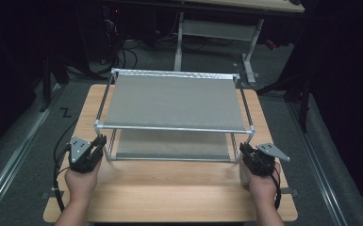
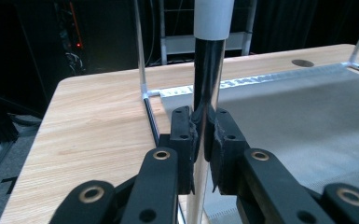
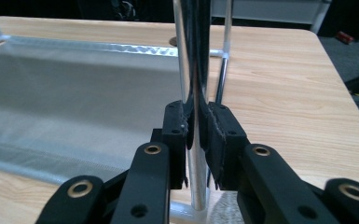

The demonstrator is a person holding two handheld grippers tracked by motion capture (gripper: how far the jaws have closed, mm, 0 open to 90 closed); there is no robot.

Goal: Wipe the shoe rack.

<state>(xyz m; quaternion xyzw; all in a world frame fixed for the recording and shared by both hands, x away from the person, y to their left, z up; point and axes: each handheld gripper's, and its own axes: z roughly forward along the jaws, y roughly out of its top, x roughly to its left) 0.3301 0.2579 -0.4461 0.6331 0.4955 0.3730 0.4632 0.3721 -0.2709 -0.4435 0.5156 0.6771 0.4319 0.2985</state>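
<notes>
Two-tier metal rack point(image 1: 174, 101) standing on wooden worktop point(image 1: 169, 188), roughly centred, long side facing the person. Grey mesh upper shelf point(image 1: 174, 101) on chrome tube frame; lower shelf point(image 1: 169, 143) visible beneath it, close to the worktop surface.

Left tongs point(image 1: 99, 141) at the rack's near-left corner post point(image 2: 207, 93), held in left hand point(image 1: 81, 181). In the left gripper view, both black pads clamped tight on the vertical chrome post, post upright between them, white connector sleeve point(image 2: 213, 18) above the grip. Closed fully on the post, no gap visible either side.

Right tongs point(image 1: 243, 149) at the near-right corner post point(image 3: 196, 70), held in right hand point(image 1: 263, 186). In the right gripper view, pads pinched on that upright chrome post, low on the post, just above its white foot joint point(image 3: 193, 214). Also closed down on the tube, touching both sides.

Grey three-cornered plates on top of both tongs, cables trailing back toward the person. Both forearms entering from the bottom edge, hands well apart, one at each front corner of the rack.

Rack's four feet appear down on the worktop; cannot tell for sure whether lifted. Beyond the worktop: dark floor, cables, another table frame point(image 1: 217, 33) at the back.
</notes>
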